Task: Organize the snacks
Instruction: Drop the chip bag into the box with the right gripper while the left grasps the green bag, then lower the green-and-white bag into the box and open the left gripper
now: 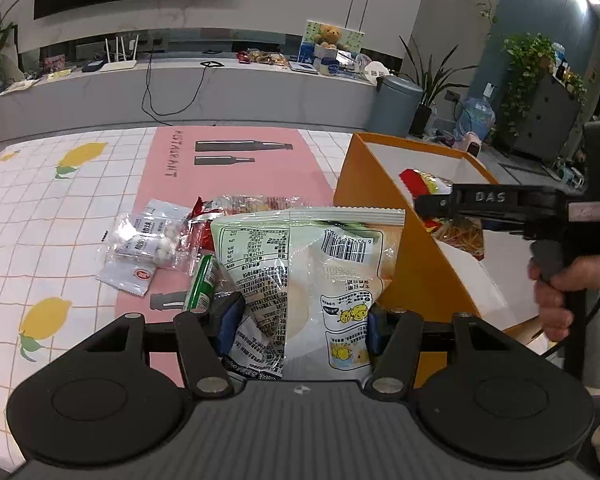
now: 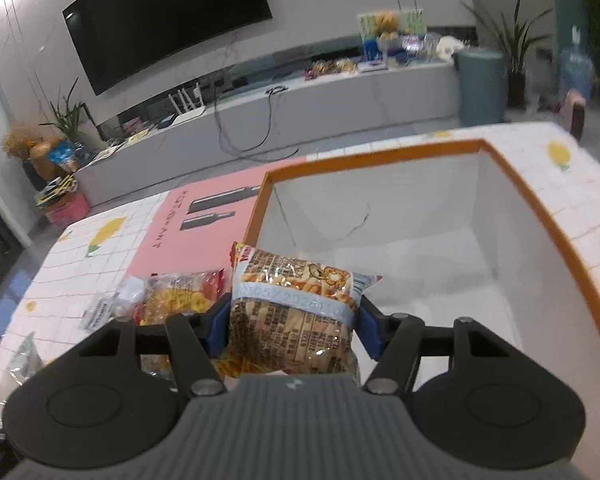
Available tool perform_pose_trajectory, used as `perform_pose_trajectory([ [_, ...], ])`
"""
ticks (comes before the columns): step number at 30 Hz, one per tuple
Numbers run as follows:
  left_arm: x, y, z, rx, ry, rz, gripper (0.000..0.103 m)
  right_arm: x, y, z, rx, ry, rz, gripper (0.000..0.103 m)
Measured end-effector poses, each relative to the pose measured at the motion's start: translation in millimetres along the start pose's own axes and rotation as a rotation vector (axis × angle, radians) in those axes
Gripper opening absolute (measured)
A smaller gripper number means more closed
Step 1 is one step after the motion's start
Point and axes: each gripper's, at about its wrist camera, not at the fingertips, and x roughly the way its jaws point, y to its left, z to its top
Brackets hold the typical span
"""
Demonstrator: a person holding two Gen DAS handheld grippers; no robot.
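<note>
Left gripper (image 1: 296,320): its blue pads are closed on a pale green and white crinkly plastic snack bag with a barcode and small yellow cartoon figures (image 1: 320,264), held upright just beside the near-left wall of the box.

Right gripper (image 2: 290,326): clamped on a clear packet of golden fried sticks with a red top edge and printed label (image 2: 296,312). In the left camera this packet hangs over the inside of the box, close to its left wall.

Box: a tall orange-rimmed cardboard box with white inner walls (image 2: 556,232) stands on the right part of the table. Its floor looks bare, though the held packet hides the near corner, so I can't be sure.

Still on the table: a clear pouch of small white sweets (image 1: 148,240), a red-edged bag of yellow ring crisps (image 2: 180,300) and a green cylindrical tube (image 1: 202,284), bunched together on the pink placemat (image 1: 228,176) over the white lemon-print tablecloth (image 1: 44,200).

Step in hand, as I read it: drop the fried-stick packet into the box.

Doing it well: carry the packet clear of the orange rim, lower it toward a back corner so space stays free, and let go only once low. Keep the squeeze light, since the sticks would crush. The left bag should wait to the side until the right tool is out of the opening.
</note>
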Motion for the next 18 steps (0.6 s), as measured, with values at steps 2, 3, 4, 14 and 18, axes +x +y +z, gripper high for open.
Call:
perform_pose_trajectory([
  [2, 1, -1, 0, 0.009, 0.000, 0.014, 0.066, -2, -1, 2, 0.011, 0.034, -0.025, 0.062],
  [3, 1, -2, 0, 0.011, 0.003, 0.014, 0.066, -5, -1, 2, -0.018, 0.057, -0.049, 0.062],
  [4, 1, -2, 0, 0.012, 0.006, 0.012, 0.066, -6, 2, 1, -0.068, 0.080, -0.069, 0.062],
  [14, 4, -15, -2, 0.049, 0.021, 0.012, 0.066, -17, -12, -15, -0.101, 0.239, 0.073, 0.075],
  [18, -2, -22, -4, 0.049, 0.023, -0.002, 0.066, -30, -16, -14, -0.009, 0.202, 0.115, 0.089],
])
